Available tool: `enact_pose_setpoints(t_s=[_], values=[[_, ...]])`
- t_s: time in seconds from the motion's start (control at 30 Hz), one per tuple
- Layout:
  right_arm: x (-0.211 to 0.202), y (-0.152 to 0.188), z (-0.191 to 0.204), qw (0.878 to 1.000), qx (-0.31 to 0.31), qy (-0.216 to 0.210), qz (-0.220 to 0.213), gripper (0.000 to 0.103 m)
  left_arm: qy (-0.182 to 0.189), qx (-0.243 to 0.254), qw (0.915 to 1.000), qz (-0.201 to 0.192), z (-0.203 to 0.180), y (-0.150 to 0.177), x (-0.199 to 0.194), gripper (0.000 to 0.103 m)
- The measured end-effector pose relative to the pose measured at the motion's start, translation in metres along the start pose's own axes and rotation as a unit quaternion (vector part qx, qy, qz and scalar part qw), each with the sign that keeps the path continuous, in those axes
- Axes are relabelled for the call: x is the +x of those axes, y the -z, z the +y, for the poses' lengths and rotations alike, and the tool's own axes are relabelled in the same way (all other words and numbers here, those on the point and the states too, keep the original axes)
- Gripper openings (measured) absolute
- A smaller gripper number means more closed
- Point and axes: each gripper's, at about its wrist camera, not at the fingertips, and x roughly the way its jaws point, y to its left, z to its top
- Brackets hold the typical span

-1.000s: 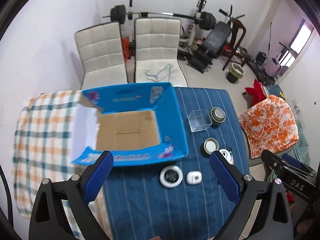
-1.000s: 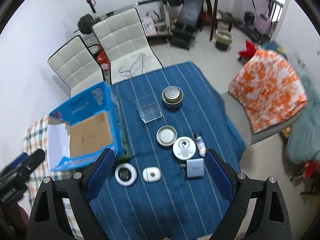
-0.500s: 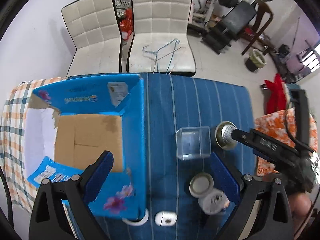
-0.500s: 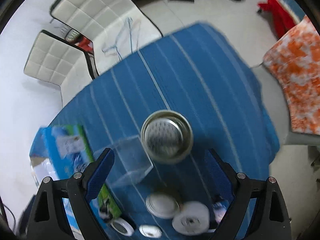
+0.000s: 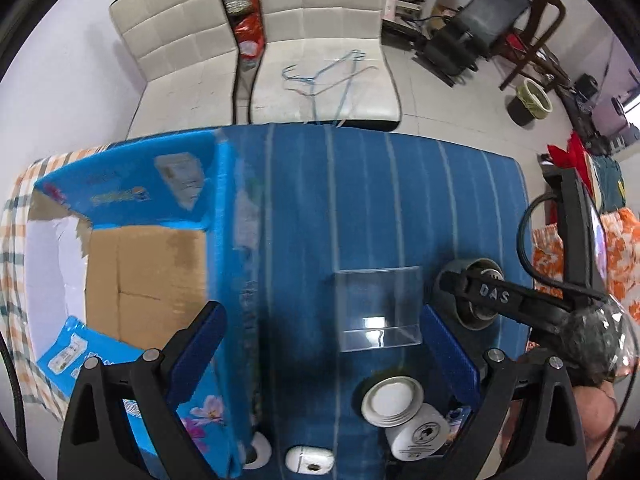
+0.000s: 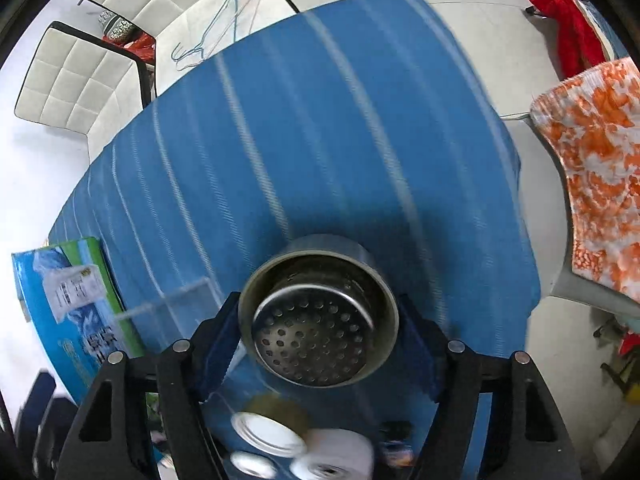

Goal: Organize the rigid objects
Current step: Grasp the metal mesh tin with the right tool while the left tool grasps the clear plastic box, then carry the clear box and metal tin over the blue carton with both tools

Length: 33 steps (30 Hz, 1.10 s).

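A round metal strainer cup (image 6: 320,320) with a perforated insert sits on the blue striped tablecloth (image 6: 320,140). My right gripper (image 6: 320,340) is open, with its blue fingers on either side of the cup; I cannot tell if they touch it. In the left wrist view the right gripper's body covers most of the cup (image 5: 476,300). My left gripper (image 5: 320,352) is open and empty above the cloth, with a clear plastic box (image 5: 378,308) between its fingers. An open blue cardboard box (image 5: 140,264) lies at the left.
A white lid (image 5: 392,396), a white round jar (image 5: 418,436), a small white case (image 5: 310,460) and a white ring (image 5: 256,454) lie near the table's front. Two white chairs (image 5: 320,40) stand behind the table. An orange-patterned seat (image 6: 600,180) is at the right.
Both grippers moved forward and down over the table. The right gripper closed in on the strainer cup, which now sits between its fingers. The left gripper came nearer the clear box.
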Motion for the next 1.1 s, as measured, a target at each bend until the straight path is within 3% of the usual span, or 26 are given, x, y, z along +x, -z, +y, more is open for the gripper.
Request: enact_pose_setpoints(t_s=[0.13, 0.3, 0.73, 0.8, 0.87, 1.1], values=[[-0.005, 0.007, -0.026, 1.000, 0.007, -0.019, 0.008, 0.074, 0.013, 0.013, 0.9997, 0.014, -0.023, -0.001, 0.015, 0.099], [-0.014, 0.008, -0.042, 1.000, -0.003, -0.011, 0.004, 0.074, 0.012, 0.013, 0.9991, 0.039, -0.037, -0.003, 0.042, 0.099], [-0.013, 0.004, -0.024, 1.000, -0.017, 0.014, 0.009, 0.075, 0.007, -0.018, 0.9934, 0.113, -0.023, -0.010, 0.110, 0.096], [-0.011, 0.003, -0.022, 1.000, -0.018, 0.017, 0.012, 0.076, 0.006, -0.013, 0.9925, 0.122, -0.024, -0.008, 0.117, 0.076], [-0.008, 0.003, -0.020, 1.000, -0.019, 0.022, 0.014, 0.077, 0.005, -0.007, 0.9926, 0.121, -0.026, -0.006, 0.120, 0.070], [0.009, 0.001, -0.018, 0.999, -0.001, 0.039, 0.034, 0.076, -0.006, 0.005, 0.9944, 0.105, -0.032, 0.000, 0.117, 0.067]])
